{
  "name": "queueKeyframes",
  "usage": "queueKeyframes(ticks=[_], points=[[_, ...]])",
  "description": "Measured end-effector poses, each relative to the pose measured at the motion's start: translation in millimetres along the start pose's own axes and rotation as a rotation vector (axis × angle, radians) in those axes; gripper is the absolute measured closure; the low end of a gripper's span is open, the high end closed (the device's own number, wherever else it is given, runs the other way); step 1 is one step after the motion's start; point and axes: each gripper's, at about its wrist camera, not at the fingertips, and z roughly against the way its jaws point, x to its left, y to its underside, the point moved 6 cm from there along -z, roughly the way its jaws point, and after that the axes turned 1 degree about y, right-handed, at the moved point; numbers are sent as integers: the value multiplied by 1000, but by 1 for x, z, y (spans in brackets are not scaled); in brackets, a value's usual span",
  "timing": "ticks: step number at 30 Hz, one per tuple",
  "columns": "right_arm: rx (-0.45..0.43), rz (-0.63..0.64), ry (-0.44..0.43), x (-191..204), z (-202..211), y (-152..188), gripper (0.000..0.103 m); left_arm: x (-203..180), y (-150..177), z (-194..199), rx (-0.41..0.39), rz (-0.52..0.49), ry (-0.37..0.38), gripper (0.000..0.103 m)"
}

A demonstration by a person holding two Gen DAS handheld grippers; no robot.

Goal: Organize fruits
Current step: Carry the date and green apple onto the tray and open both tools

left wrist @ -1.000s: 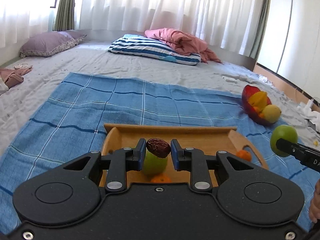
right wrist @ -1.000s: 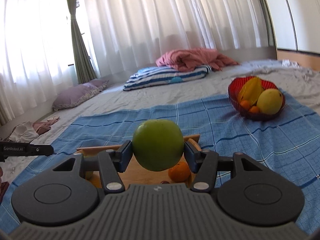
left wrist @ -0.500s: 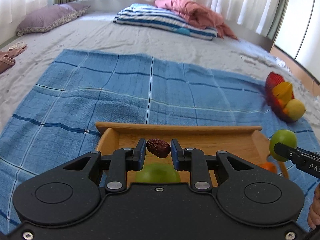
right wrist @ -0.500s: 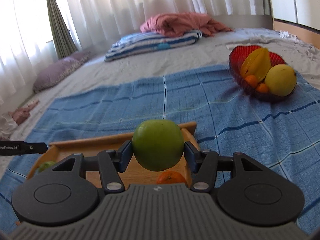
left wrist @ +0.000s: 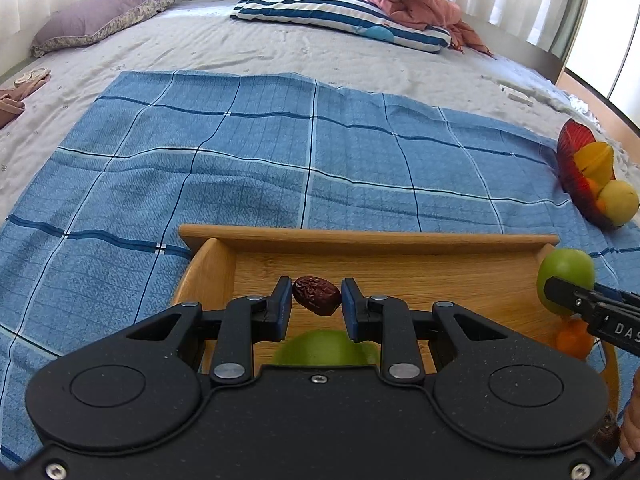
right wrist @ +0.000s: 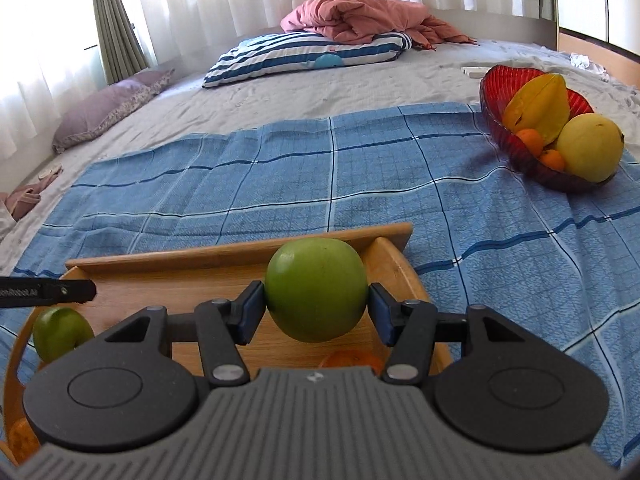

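My left gripper [left wrist: 316, 298] is shut on a wrinkled dark red date [left wrist: 317, 295], held over the wooden tray [left wrist: 368, 236]. A green apple [left wrist: 326, 347] lies on the tray just under it, partly hidden by the gripper body. My right gripper [right wrist: 316, 306] is shut on a larger green apple [right wrist: 316, 288] above the tray's right part [right wrist: 394, 264]. That held apple [left wrist: 566, 280] shows at the right edge of the left wrist view. Small oranges [right wrist: 352, 358] lie on the tray below. A second green apple [right wrist: 60, 332] rests at the tray's left.
A red glass bowl [right wrist: 500, 128] with a star fruit, a yellow fruit and small oranges stands far right on the blue checked cloth [right wrist: 320, 172]. A striped pillow [right wrist: 308, 54] and pink blanket lie at the back. A purple pillow [left wrist: 100, 16] lies far left.
Both grippers have moved forward and down over the tray, tilting further downward. The date and the apple stay gripped. The tray now fills more of each view.
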Motion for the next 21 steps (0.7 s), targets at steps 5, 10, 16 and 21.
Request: queueKeyframes(ticks=[5,10,16,21], points=[[24,-1,18,-3,-4,4,44,-1,1,-5,7,-5,-1,78],[36,-18,13,-7,-6,6,44,-2,3,-8,4,-12,1,78],[33,4,25,-4,-7,6,44,-3,3,-9,4,-12,5,78],[33,4,26,-3,-7,6,44,-3,4,-9,1,-15,7,77]])
